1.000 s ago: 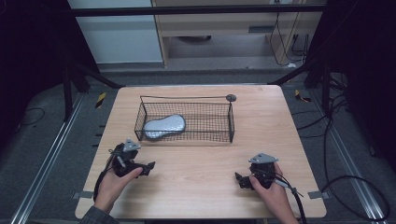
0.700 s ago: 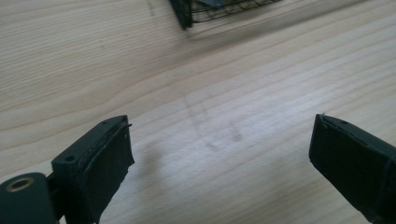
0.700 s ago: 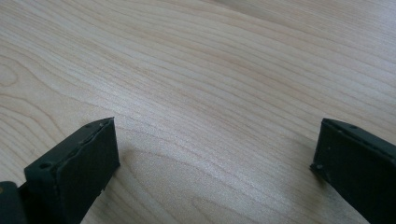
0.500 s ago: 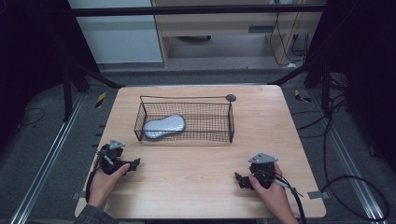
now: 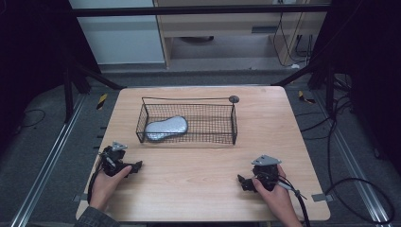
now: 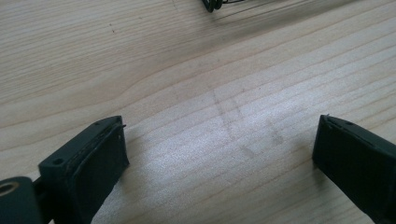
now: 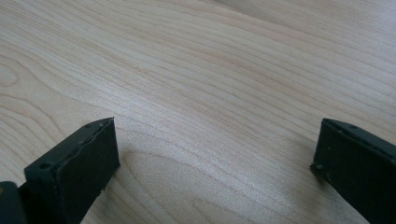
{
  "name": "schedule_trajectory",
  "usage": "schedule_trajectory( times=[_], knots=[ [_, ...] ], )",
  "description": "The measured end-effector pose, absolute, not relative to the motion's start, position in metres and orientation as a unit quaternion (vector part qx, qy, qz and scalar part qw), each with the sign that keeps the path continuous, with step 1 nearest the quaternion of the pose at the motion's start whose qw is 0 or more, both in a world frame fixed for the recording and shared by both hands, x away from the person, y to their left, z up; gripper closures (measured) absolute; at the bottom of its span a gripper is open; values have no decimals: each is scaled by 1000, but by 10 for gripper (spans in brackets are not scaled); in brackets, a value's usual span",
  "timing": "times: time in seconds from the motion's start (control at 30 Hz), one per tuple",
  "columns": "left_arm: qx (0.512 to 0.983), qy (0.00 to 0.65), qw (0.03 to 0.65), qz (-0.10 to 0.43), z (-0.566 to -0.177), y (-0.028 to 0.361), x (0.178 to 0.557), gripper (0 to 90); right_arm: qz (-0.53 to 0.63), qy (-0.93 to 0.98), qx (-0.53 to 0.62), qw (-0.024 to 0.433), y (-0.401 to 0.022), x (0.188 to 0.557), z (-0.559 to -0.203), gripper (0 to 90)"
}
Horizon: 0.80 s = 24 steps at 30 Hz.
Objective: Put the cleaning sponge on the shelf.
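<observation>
A black wire basket stands on the wooden table, behind the middle. In its left half lies a silver-grey oblong object. My left gripper rests low on the table near the left front edge, pointing right. Its jaws have just been opening and stand open over bare wood in the left gripper view; a corner of the basket shows at that view's top. At the right front my right gripper points left. It is open with bare wood between its jaws.
A small dark round knob sits at the basket's far right corner. Cables trail from both grippers off the front edge. Dark frame posts and floor rails flank the table. Bare wood lies between the two grippers.
My left hand has moved left and a little lower toward the table's left edge, and its jaws have widened. The right hand has kept still.
</observation>
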<state>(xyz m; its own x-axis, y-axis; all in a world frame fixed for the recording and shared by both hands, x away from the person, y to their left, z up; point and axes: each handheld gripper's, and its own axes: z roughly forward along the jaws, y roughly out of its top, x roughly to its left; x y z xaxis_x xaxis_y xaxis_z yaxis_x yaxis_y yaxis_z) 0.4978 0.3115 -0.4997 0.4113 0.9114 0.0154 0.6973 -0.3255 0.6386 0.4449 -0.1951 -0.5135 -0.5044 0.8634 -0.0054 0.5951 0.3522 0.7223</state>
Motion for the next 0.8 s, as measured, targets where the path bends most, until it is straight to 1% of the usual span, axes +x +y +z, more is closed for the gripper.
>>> schedule_trajectory(
  times=[0.1, 0.2, 0.4, 0.8],
  knots=[
    [792, 505, 286, 193, -501, 311, 498, 0, 339, 798, 457, 198, -195, 445, -514, 4],
    [791, 501, 291, 197, -503, 312, 497, 0, 339, 798, 457, 198, -195, 445, -514, 4],
    [781, 491, 321, 212, -508, 315, 492, 0, 339, 798, 457, 198, -195, 445, -514, 4],
    [781, 491, 322, 213, -508, 315, 492, 0, 340, 798, 457, 197, -195, 445, -513, 4]
  ],
)
